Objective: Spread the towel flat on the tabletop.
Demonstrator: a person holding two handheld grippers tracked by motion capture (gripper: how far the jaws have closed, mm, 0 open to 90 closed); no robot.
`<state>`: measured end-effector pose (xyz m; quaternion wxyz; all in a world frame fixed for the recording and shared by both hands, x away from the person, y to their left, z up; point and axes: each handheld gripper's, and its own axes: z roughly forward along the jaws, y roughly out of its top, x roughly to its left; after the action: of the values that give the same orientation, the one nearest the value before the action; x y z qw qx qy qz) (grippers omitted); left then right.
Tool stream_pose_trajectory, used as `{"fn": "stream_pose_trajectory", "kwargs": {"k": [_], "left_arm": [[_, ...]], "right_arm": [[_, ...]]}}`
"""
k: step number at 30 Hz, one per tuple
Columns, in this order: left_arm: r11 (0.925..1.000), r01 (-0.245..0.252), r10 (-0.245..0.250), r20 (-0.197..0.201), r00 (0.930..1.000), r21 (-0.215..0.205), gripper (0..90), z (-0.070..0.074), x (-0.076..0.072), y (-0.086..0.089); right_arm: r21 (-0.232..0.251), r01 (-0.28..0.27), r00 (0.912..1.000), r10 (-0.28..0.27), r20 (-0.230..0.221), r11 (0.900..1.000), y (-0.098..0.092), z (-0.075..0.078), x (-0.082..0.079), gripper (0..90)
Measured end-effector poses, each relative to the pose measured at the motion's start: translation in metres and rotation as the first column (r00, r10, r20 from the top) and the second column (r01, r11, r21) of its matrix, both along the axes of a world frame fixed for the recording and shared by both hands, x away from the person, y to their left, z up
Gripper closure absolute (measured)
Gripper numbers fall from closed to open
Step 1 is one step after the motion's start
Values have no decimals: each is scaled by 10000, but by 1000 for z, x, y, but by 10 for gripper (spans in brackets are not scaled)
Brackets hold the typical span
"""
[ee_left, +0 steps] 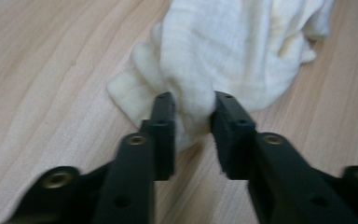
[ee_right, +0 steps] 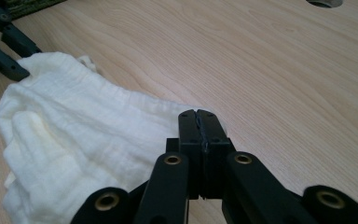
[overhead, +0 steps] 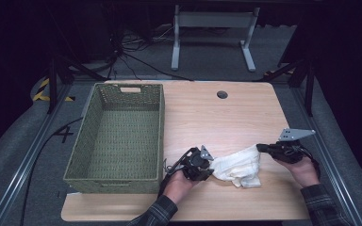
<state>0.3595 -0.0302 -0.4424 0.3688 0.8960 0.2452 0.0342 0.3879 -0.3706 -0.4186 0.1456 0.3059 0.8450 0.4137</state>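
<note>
Two hand-held grippers flank the white cloth [overhead: 238, 165] on the surface [overhead: 207, 117] from above, with the basket [overhead: 118, 136] beyond the left hand-held gripper [overhead: 208, 165]. Its own view shows a fold pinched between its pads. The right hand-held gripper [ee_right: 198, 116] is fully closed on an edge; lifting into the basket likely remains.

Cream-white cloth [overhead: 238, 165] with a fine woven rib; olive-green woven basket [overhead: 118, 136]; pale wood-grain table [overhead: 226, 113] with a dark round hole [overhead: 222, 94]; black grippers, left [overhead: 210, 165] and right [overhead: 260, 148]; dark plaid sleeves [overhead: 325, 207].
</note>
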Motion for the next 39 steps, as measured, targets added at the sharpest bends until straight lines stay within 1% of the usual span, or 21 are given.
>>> {"fn": "stream_pose_trajectory", "kwargs": {"k": [2, 5, 6, 8, 10, 14, 15, 17, 18, 20, 21, 23, 24, 25, 26, 29, 32, 34, 35, 37, 39], "left_arm": [[9997, -24, 28, 171, 9998, -260, 831, 7, -2, 2], [9977, -64, 98, 510, 9986, -673, 839, 20, -6, 5], [9960, -97, 163, 731, 9972, -892, 840, 27, -8, 6], [9943, -62, 179, 1106, 9937, -1060, 841, 40, -12, 8], [9907, -67, 244, 1290, 9913, -1357, 841, 52, -15, 10], [9875, -56, 316, 1629, 9861, -1575, 842, 72, -21, 12], [9892, -66, 339, 1854, 9821, -1462, 841, 79, -21, 11], [9911, -198, 440, 1834, 9821, -1314, 841, 83, -15, 7], [9911, -198, 440, 1834, 9821, -1314, 841, 83, -15, 7], [9929, -453, 640, 1739, 9827, -1096, 841, 81, -2, 1], [9943, -675, 798, 1554, 9846, -826, 841, 73, 10, -5], [9947, -860, 930, 1346, 9865, -565, 840, 63, 24, -12], [9947, -860, 930, 1346, 9865, -565, 840, 63, 24, -12], [9937, -1051, 1088, 1069, 9883, -392, 840, 52, 37, -19], [9937, -1051, 1088, 1069, 9883, -392, 839, 52, 37, -19], [9919, -1262, 1268, 776, 9889, -126, 837, 39, 52, -27], [9881, -1536, 1539, 561, 9865, -99, 816, 26, 65, -33], [9863, -1649, 1649, 523, 9849, -44, 757, 21, 68, -33], [9855, -1695, 1694, 530, 9841, -23, 725, 20, 68, -33], [9850, -1723, 1722, 637, 9830, -45, 668, 23, 65, -30], [9861, -1655, 1662, 682, 9837, -165, 626, 27, 60, -27]], "right_arm": [[31, -2, 10000, 1, 39, 10000, -1, 2, -1, 900], [98, 39, 9999, -41, 141, 9999, -2, 5, -4, 900], [134, 63, 9998, -65, 183, 9999, -3, 6, -5, 900], [232, 84, 9996, -90, 285, 9997, -5, 10, -7, 900], [433, 103, 9991, -121, 418, 9990, -8, 15, -9, 900], [672, 66, 9976, -112, 683, 9977, -11, 25, -14, 900], [714, 38, 9972, -91, 744, 9974, -11, 28, -15, 900], [653, 76, 9958, -135, 901, 9978, -10, 30, -15, 900], [563, 135, 9957, -186, 909, 9983, -10, 30, -13, 900], [403, 263, 9954, -298, 907, 9988, -10, 27, -10, 900], [330, 394, 9958, -420, 808, 9987, -11, 23, -5, 900], [146, 589, 9954, -599, 744, 9982, -12, 18, 0, 900], [146, 589, 9954, -599, 744, 9982, -12, 18, 0, 900], [-122, 819, 9943, -809, 701, 9966, -13, 12, 6, 900], [-122, 819, 9943, -809, 701, 9966, -13, 12, 6, 900], [-350, 1151, 9920, -1131, 558, 9927, -15, 4, 16, 900], [-559, 1372, 9902, -1353, 354, 9890, -16, -6, 23, 900], [-823, 1606, 9869, -1586, 305, 9836, -16, -13, 27, 869], [-787, 1600, 9870, -1586, 242, 9840, -18, -15, 27, 790], [-614, 1695, 9855, -1693, 97, 9836, -21, -15, 28, 724], [-232, 1640, 9864, -1641, -6, 9862, -24, -11, 25, 717]]}}
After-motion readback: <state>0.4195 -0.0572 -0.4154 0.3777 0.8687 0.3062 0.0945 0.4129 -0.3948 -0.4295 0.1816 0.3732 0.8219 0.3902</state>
